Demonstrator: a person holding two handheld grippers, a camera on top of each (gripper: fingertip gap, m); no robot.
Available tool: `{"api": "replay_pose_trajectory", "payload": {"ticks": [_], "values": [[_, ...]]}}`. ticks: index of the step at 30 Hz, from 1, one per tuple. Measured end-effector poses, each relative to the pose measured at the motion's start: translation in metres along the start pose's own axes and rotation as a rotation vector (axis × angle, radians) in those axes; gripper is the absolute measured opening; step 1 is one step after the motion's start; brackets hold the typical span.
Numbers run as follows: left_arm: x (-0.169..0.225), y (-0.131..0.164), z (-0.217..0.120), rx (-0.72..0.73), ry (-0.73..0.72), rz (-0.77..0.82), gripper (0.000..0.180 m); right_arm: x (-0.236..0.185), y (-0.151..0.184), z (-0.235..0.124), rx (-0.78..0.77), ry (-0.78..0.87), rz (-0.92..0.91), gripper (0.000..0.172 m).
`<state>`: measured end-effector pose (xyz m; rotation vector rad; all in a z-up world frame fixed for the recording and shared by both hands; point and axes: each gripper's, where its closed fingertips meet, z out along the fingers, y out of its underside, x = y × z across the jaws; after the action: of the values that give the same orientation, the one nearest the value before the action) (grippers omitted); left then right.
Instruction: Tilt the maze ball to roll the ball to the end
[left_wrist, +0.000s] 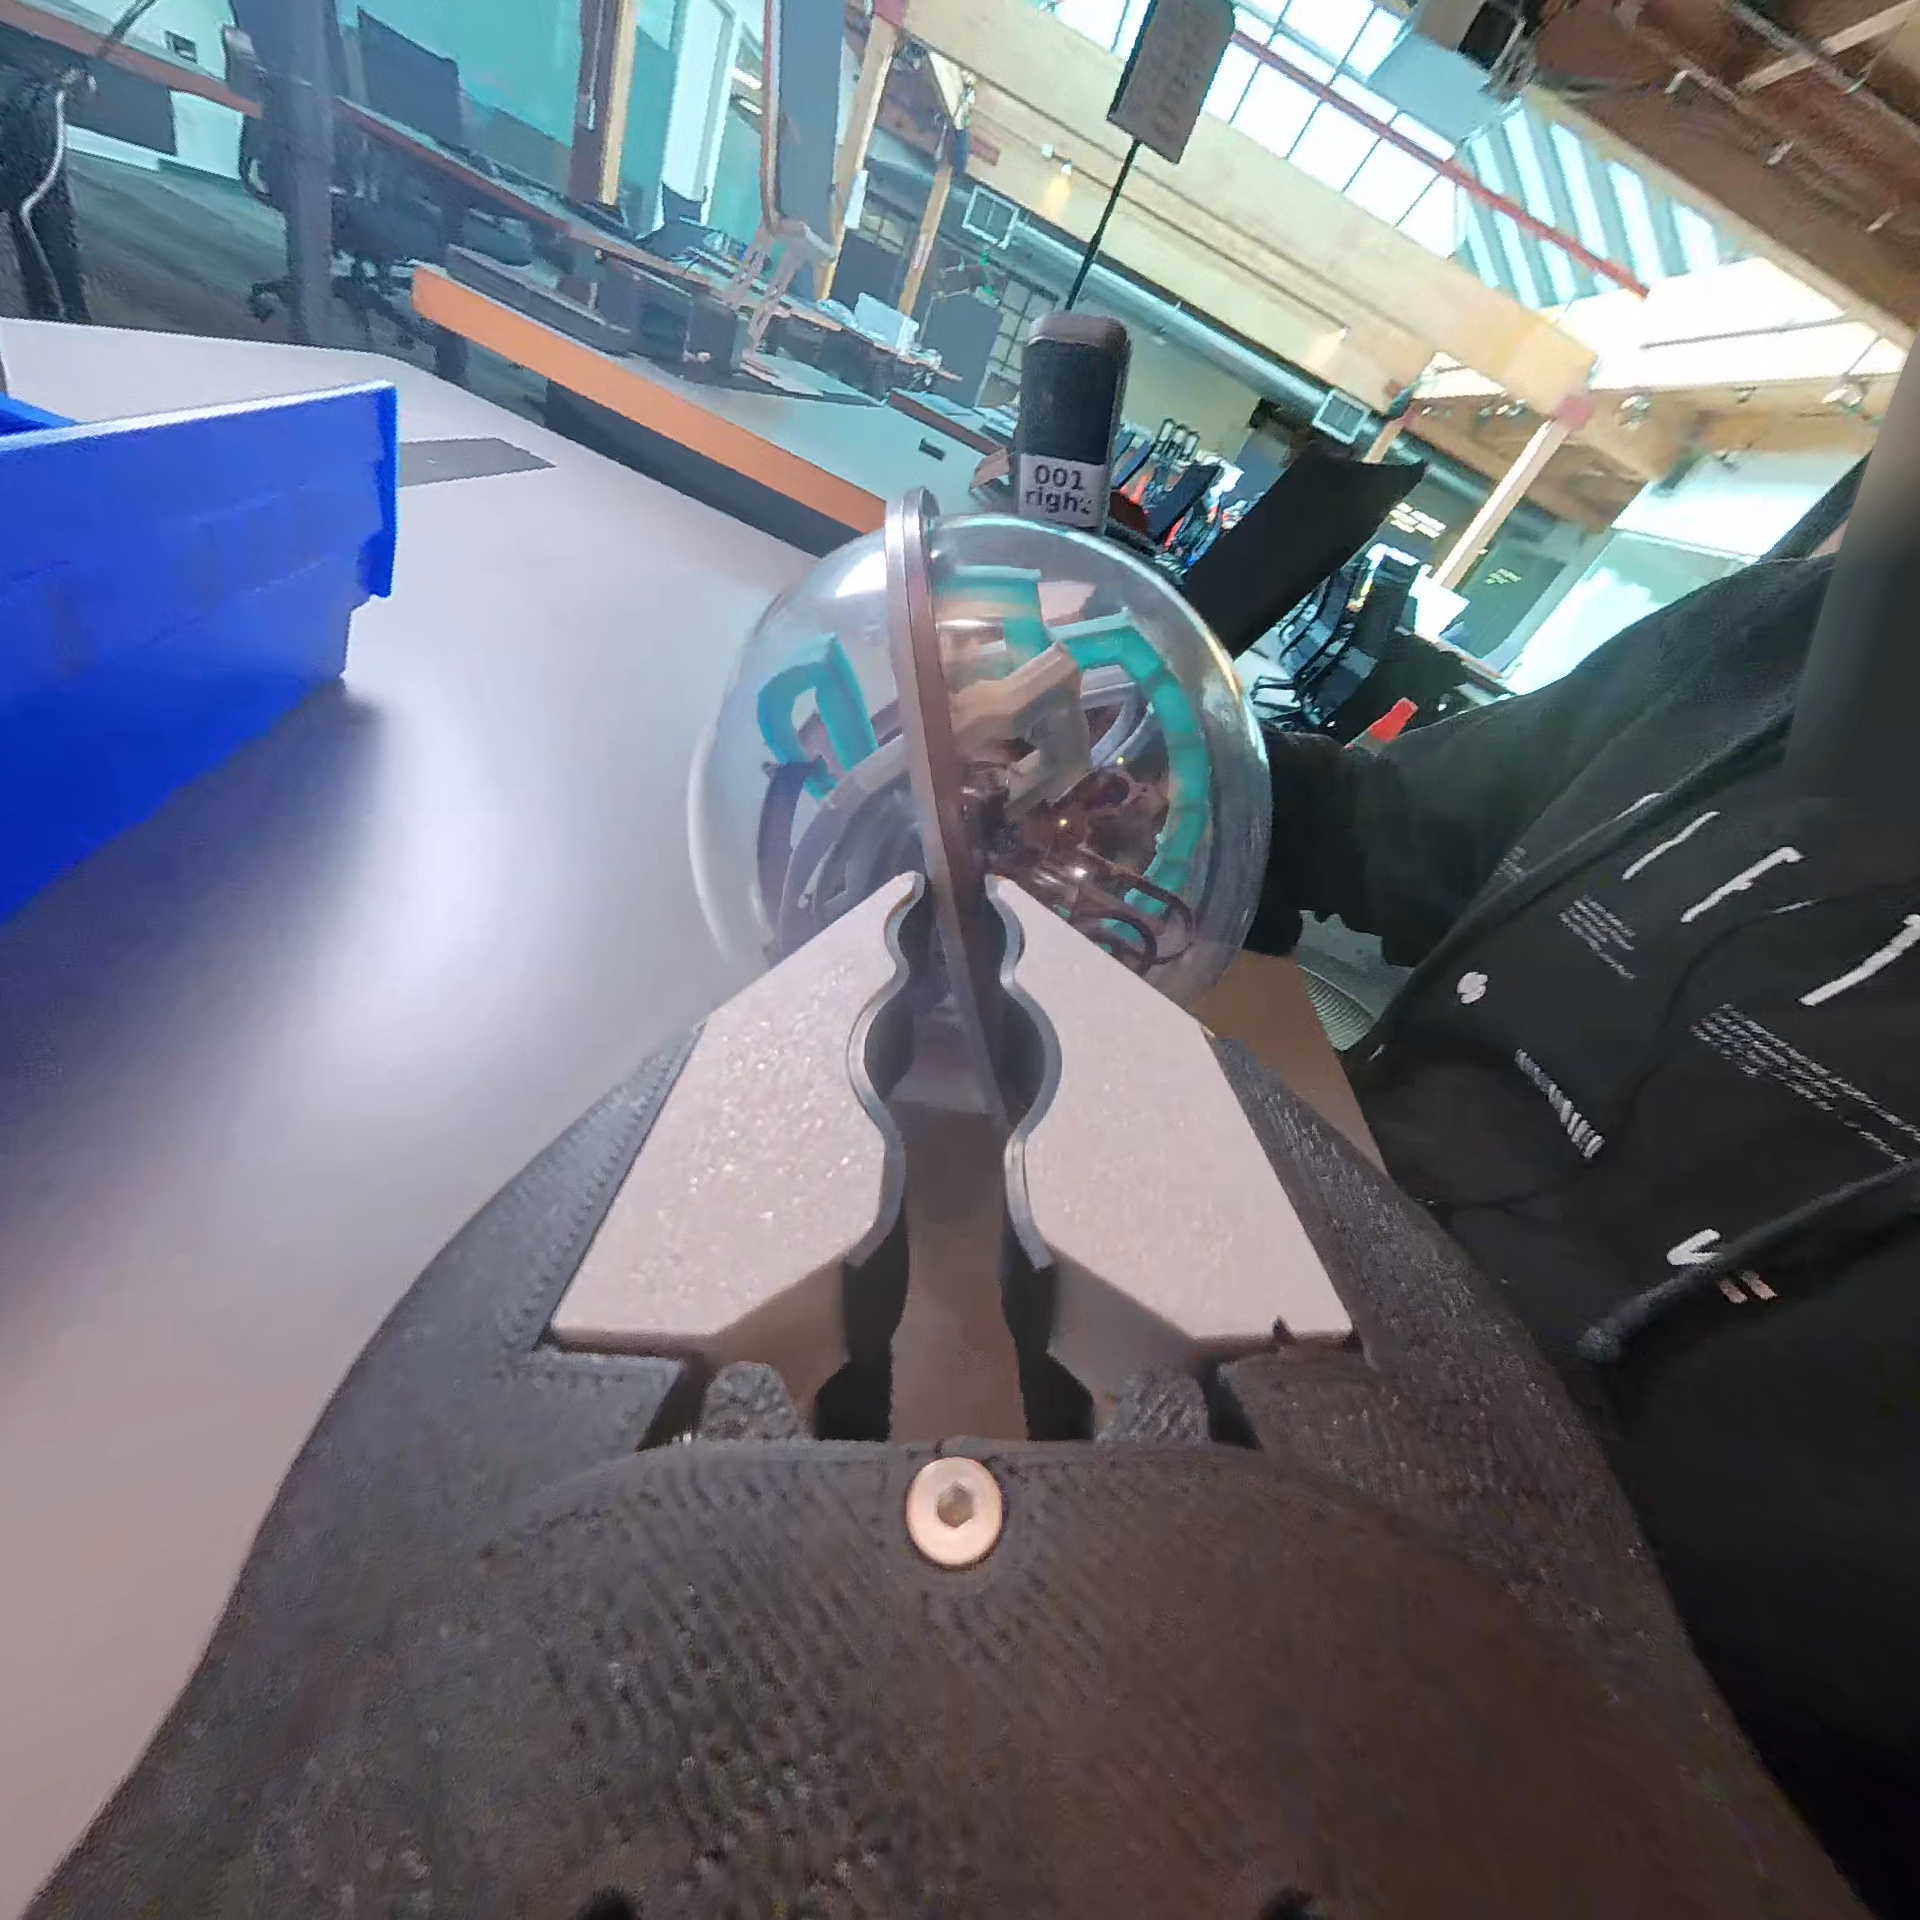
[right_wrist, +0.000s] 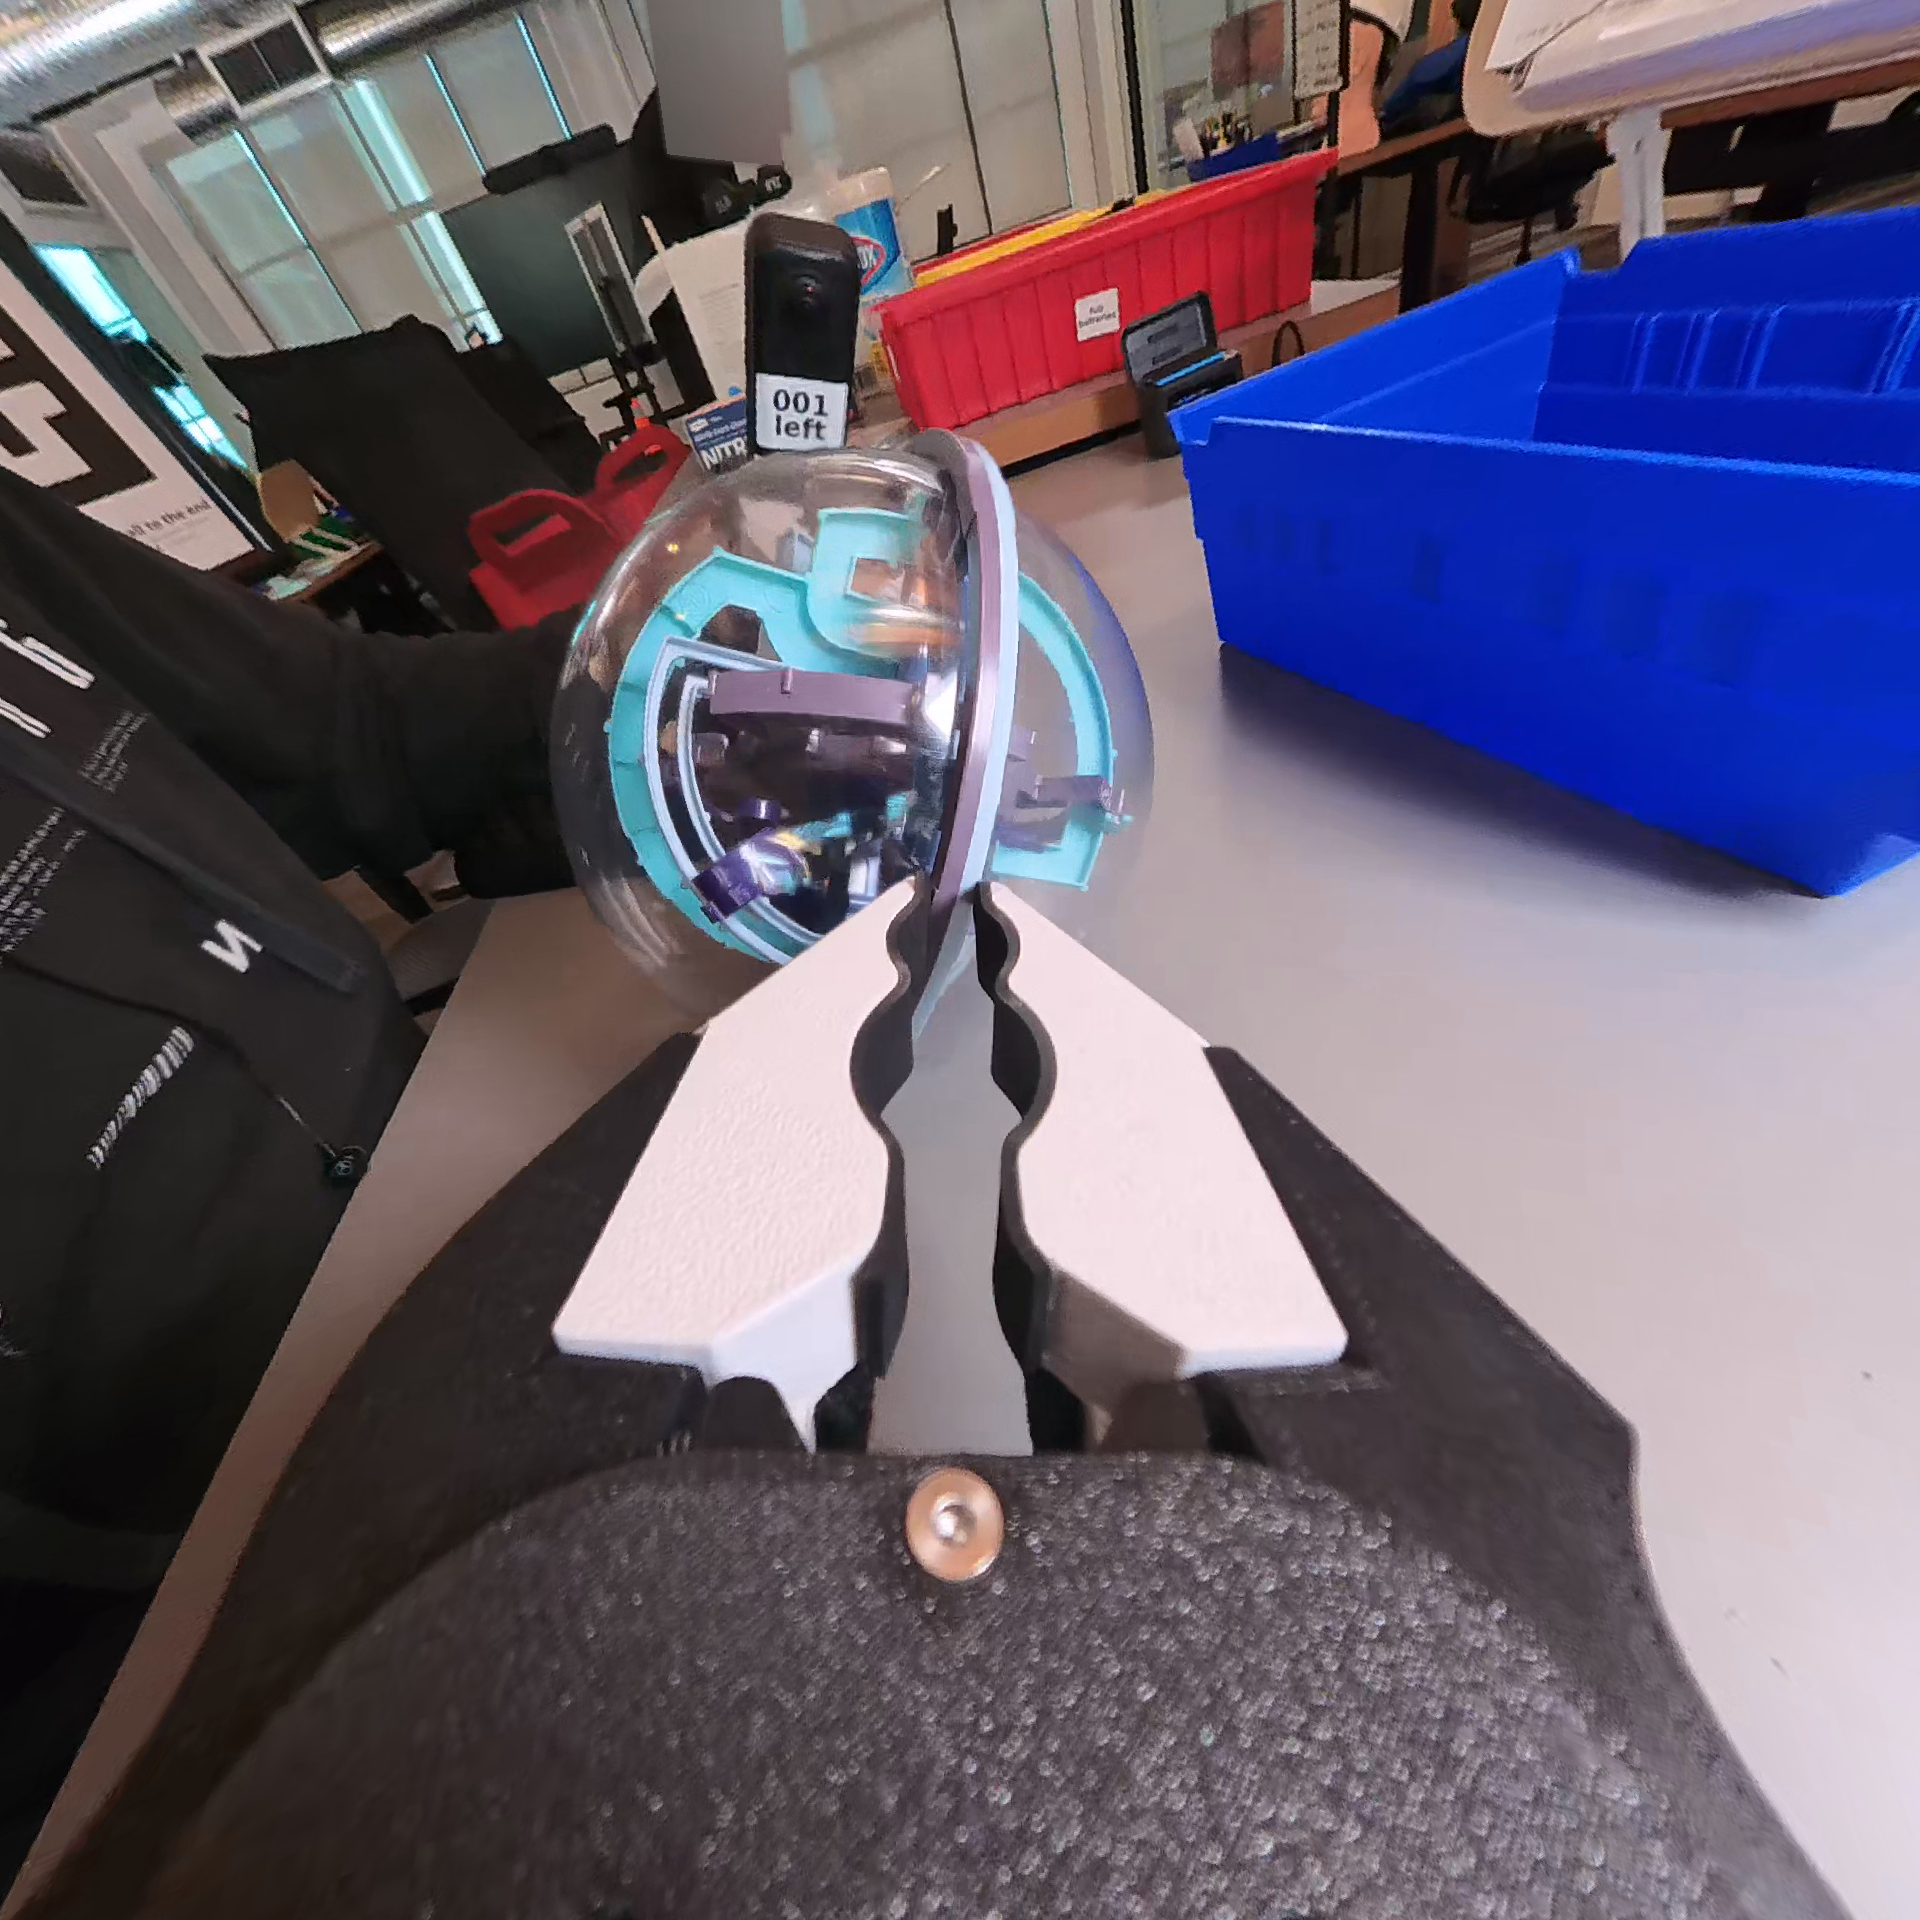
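The maze ball (left_wrist: 977, 748) is a clear sphere with teal and purple tracks inside and a dark rim around its middle. It is held in the air above the grey table (left_wrist: 468, 831). My left gripper (left_wrist: 961, 894) is shut on the rim at the ball's near side. In the right wrist view my right gripper (right_wrist: 948, 894) is shut on the rim of the maze ball (right_wrist: 831, 707) from the opposite side. Each view shows the other gripper's black camera standing above the ball, with that gripper's fingers hidden behind it. I cannot make out the small ball inside.
A blue bin (left_wrist: 177, 603) stands on the table close to the ball and also shows in the right wrist view (right_wrist: 1558, 571). A red bin (right_wrist: 1091, 301) stands farther back. A person's black sleeve and hoodie (left_wrist: 1662, 1039) are beside the ball.
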<state>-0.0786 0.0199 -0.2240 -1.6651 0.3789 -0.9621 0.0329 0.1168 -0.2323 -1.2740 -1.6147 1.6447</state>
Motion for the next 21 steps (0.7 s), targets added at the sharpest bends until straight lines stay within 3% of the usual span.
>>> {"api": "replay_pose_trajectory", "payload": {"ticks": [5, 10, 16, 21], "values": [[-0.003, 0.01, 0.006, -0.053, -0.028, 0.043, 0.009, 0.0, -0.009, -0.007, 0.063, 0.012, 0.011, 0.005], [0.002, 0.015, 0.007, -0.059, 0.013, -0.012, 0.015, 0.002, -0.01, -0.006, 0.079, 0.05, -0.007, 0.007], [0.001, 0.015, 0.006, -0.045, 0.009, -0.008, 0.007, 0.01, -0.009, -0.011, 0.067, 0.091, 0.014, 0.038], [0.001, 0.015, 0.006, -0.048, -0.003, 0.016, 0.007, 0.01, 0.002, -0.018, -0.004, 0.038, 0.02, 0.037]]}}
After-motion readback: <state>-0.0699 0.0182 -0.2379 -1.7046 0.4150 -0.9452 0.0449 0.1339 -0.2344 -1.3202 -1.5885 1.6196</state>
